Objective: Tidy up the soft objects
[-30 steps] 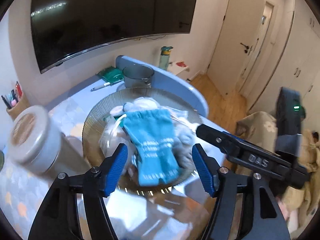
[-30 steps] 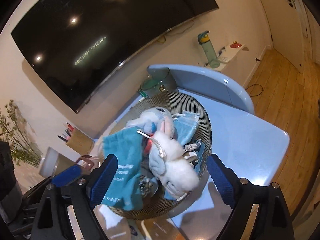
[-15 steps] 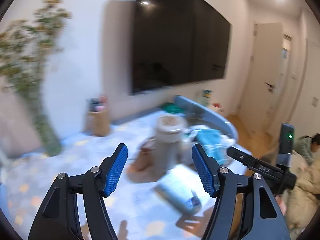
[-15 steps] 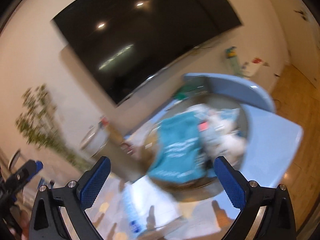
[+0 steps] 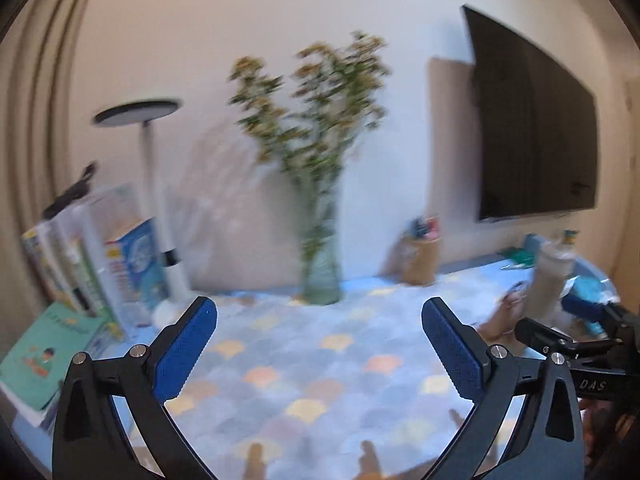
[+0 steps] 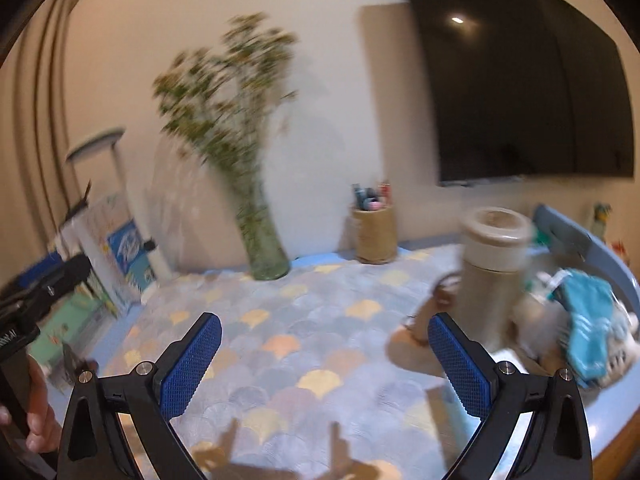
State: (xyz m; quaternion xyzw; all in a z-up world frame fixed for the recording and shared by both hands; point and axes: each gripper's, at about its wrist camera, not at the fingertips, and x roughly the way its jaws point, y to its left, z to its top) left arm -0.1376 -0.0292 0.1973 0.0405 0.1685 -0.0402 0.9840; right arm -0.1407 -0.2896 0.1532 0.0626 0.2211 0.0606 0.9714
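Scale-patterned tabletop (image 6: 320, 320), both jaws empty, left opening, right spread, teal sock (image 6: 592, 320) off right.

vase of flowers (image 5: 320, 276) | pen pot (image 6: 374, 236) | books, blurred (image 5: 120, 264) | wall screen (image 5: 532, 128)

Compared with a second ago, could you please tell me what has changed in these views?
Both grippers swung away from the wire basket toward the flower vase and the patterned tablecloth. The left gripper jaws are opening, nothing between them; the right gripper opened wider, also empty. The teal sock lies in the basket as before, beside the lidded jar.
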